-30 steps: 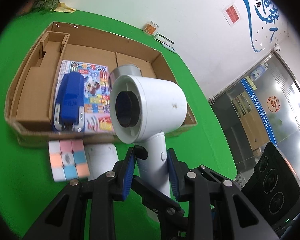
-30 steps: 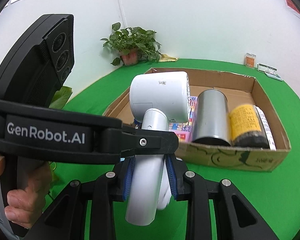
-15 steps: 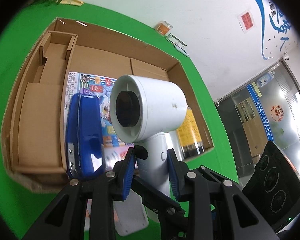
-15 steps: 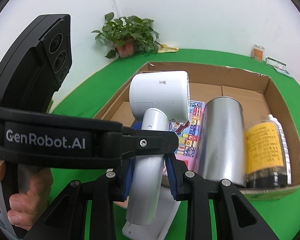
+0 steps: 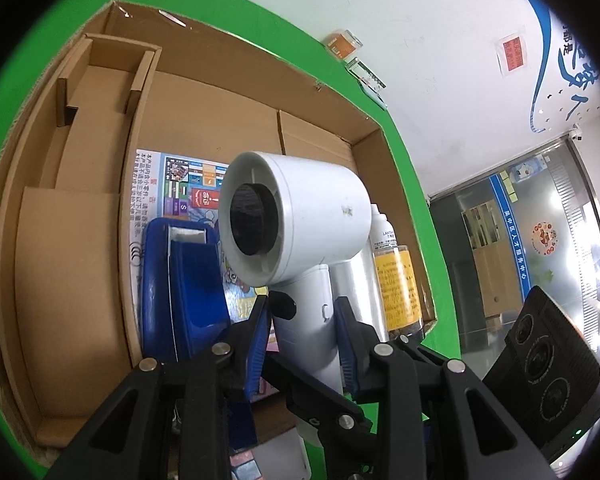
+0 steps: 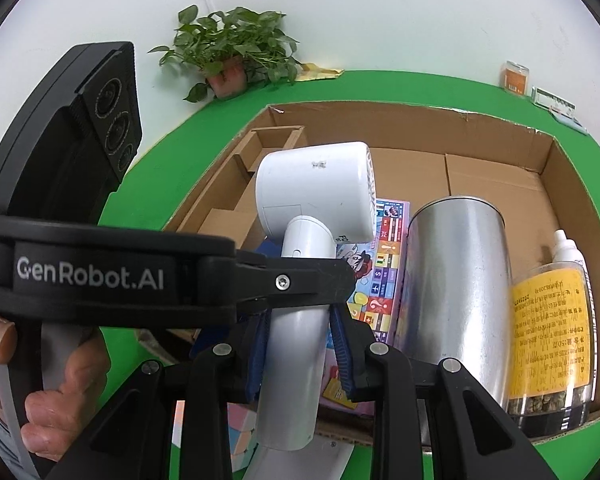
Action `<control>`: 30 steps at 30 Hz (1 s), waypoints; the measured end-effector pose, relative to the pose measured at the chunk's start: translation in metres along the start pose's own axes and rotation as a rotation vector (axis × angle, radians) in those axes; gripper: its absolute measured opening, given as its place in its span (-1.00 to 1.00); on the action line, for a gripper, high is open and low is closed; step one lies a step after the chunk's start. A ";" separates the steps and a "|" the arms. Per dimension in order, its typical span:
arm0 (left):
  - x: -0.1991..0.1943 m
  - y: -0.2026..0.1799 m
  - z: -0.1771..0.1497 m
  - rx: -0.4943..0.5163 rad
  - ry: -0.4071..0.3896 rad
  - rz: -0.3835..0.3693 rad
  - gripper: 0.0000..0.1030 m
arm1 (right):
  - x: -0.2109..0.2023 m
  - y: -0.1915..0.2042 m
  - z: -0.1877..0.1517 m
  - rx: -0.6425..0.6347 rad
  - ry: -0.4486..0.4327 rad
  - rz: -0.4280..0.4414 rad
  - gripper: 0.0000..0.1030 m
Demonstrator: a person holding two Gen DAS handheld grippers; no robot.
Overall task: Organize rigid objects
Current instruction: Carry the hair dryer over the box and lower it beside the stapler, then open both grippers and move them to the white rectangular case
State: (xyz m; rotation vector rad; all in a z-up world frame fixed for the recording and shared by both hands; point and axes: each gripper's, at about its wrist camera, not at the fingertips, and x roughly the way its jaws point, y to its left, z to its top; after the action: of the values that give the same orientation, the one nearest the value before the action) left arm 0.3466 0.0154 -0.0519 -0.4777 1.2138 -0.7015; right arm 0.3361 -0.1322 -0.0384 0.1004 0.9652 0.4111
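A white hair dryer (image 5: 300, 216) hangs over the open cardboard box (image 5: 80, 240), its barrel up and its handle pointing down. My left gripper (image 5: 302, 320) is shut on the handle, blue pads pressing both sides. My right gripper (image 6: 298, 332) is shut on the same handle (image 6: 296, 344) from the other side. The left gripper's black body (image 6: 100, 276) crosses the right wrist view, held by a hand (image 6: 60, 412). The hair dryer's lower end is above the box's near wall.
Inside the box lie a blue stapler (image 5: 180, 292), a colourful booklet (image 6: 384, 272), a silver cylinder (image 6: 456, 280), a yellow-labelled jar (image 6: 548, 332) and a white bottle (image 6: 566, 248). A pastel cube (image 6: 240, 436) and a white flat object (image 6: 300, 464) sit outside on the green table. A potted plant (image 6: 232, 52) stands behind.
Both grippers carried the hair dryer forward over the box and slightly down. The box and its contents now fill the views; the cube has slipped below the grippers.
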 end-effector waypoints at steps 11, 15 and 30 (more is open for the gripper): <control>0.021 -0.004 0.023 0.020 0.054 0.042 -0.40 | 0.007 -0.026 -0.005 0.098 0.021 0.044 -0.39; 0.021 -0.008 0.019 0.020 0.047 0.051 -0.40 | 0.004 -0.028 -0.014 0.084 0.021 0.018 -0.44; -0.063 -0.045 -0.043 0.171 -0.306 0.327 -0.29 | -0.054 -0.025 -0.058 0.036 -0.099 -0.037 0.18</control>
State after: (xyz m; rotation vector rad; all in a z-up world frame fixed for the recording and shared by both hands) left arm 0.2836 0.0302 0.0082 -0.2251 0.9062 -0.4286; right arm 0.2698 -0.1818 -0.0362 0.1338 0.8763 0.3513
